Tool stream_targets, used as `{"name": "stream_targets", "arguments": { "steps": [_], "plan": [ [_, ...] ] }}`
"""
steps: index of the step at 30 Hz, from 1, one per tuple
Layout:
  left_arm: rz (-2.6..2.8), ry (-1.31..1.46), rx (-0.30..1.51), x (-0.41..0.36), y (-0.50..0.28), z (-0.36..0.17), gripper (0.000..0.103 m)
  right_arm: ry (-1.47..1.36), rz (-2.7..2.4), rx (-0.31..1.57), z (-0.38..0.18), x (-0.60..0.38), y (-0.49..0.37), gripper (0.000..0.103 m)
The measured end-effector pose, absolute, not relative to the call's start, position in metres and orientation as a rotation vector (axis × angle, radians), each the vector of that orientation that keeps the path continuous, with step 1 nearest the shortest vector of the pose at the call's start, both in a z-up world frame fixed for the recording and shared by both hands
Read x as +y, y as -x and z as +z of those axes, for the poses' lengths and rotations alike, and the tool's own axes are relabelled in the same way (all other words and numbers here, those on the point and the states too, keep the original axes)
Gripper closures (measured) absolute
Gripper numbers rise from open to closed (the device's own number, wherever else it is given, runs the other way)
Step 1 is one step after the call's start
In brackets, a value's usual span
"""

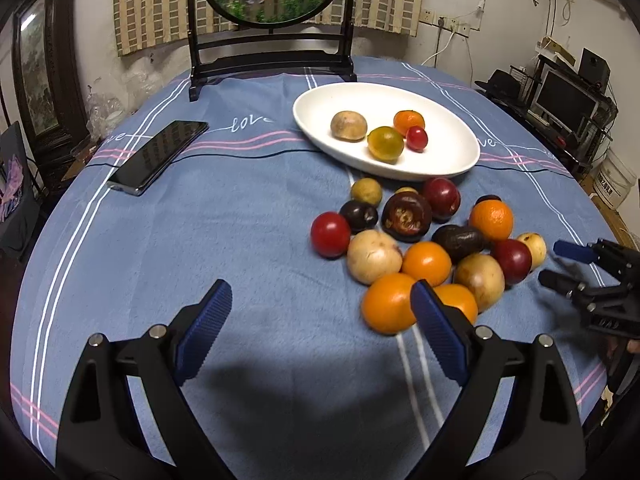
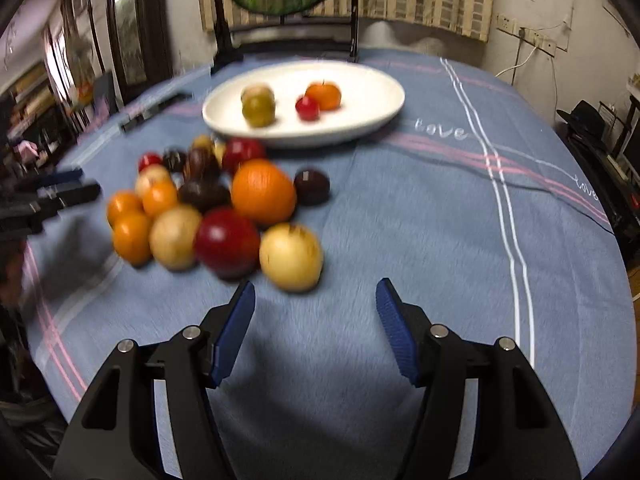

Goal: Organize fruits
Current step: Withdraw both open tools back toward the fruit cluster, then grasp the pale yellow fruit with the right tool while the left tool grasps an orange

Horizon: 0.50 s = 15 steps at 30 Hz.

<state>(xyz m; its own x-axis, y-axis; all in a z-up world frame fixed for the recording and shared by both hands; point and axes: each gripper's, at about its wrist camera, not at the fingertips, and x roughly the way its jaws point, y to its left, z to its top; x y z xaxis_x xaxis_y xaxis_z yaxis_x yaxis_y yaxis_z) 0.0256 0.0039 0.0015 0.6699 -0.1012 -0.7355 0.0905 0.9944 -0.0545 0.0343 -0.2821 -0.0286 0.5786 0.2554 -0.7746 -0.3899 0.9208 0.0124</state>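
Fruit pile [image 2: 216, 204] on table [image 1: 240, 240] before white dish [image 2: 360, 120]: your right gripper [image 2: 316, 332], jaws half-open and empty, straddles yellow fruit [image 2: 291, 257] squarely; left gripper [image 1: 324, 332], wide and empty, waits.

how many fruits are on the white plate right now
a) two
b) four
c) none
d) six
b: the plate holds four fruits: a tan one, a yellow-green one, an orange and a small red one; the rest lie in a pile on the cloth.
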Motion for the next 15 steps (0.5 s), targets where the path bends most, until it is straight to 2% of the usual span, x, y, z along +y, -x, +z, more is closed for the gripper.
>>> {"name": "stream_targets", "arguments": {
  "steps": [8,15],
  "plan": [
    [-0.117,0.012,0.855,0.008,-0.026,-0.007,0.011,0.199,0.362,0.929,-0.035,-0.271,-0.051,0.040],
    [-0.131,0.005,0.872,0.006,-0.027,-0.011,0.011,0.133,0.401,0.935,-0.033,-0.265,-0.069,0.062]
  ]
}}
